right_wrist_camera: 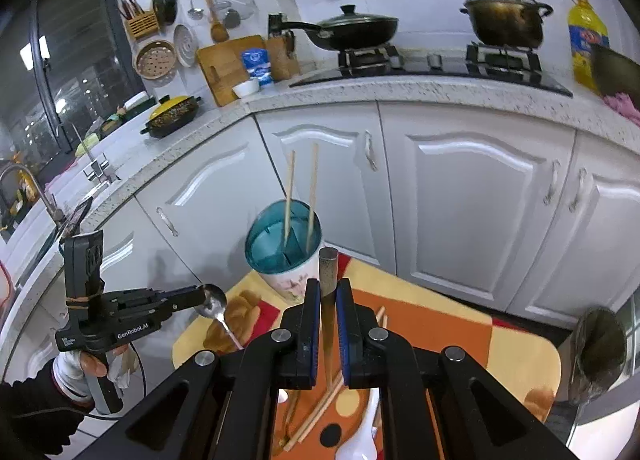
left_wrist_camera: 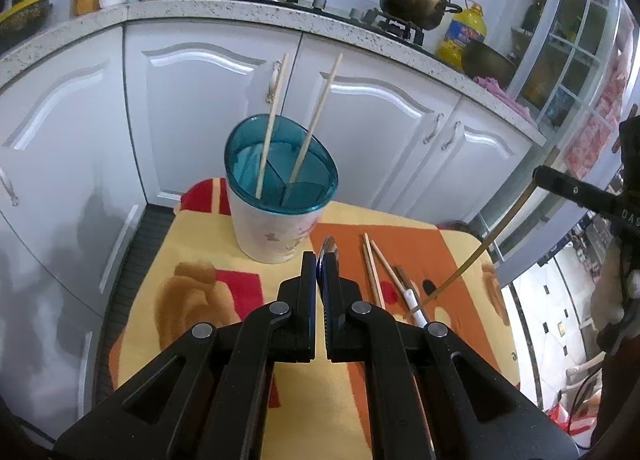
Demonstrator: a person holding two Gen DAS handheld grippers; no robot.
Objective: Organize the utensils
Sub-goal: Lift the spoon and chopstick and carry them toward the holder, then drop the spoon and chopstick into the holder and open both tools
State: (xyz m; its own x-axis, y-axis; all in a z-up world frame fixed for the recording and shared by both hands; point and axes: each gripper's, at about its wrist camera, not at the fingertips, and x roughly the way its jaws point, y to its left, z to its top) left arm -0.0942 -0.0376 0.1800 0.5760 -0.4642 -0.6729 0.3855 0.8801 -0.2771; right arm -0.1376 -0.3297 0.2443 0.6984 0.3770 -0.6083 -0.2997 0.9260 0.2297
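A white utensil holder (left_wrist_camera: pixel 272 228) with a teal divided insert stands on the small table and holds two wooden chopsticks (left_wrist_camera: pixel 272 120); it also shows in the right wrist view (right_wrist_camera: pixel 288 276). My left gripper (left_wrist_camera: pixel 320 260) is shut on a metal spoon (right_wrist_camera: pixel 214 302), held up left of the holder. My right gripper (right_wrist_camera: pixel 328 288) is shut on a dark chopstick (right_wrist_camera: pixel 328 272), lifted above the table; the chopstick shows in the left wrist view (left_wrist_camera: pixel 492 236). More chopsticks (left_wrist_camera: pixel 374 272) and a white spoon (right_wrist_camera: pixel 366 432) lie on the cloth.
The table has an orange and yellow cloth (left_wrist_camera: pixel 192 260). White cabinets (left_wrist_camera: pixel 208 100) stand close behind it, with a stove, pans (right_wrist_camera: pixel 352 30) and an oil bottle (right_wrist_camera: pixel 586 40) on the counter above. A sink (right_wrist_camera: pixel 24 188) is at far left.
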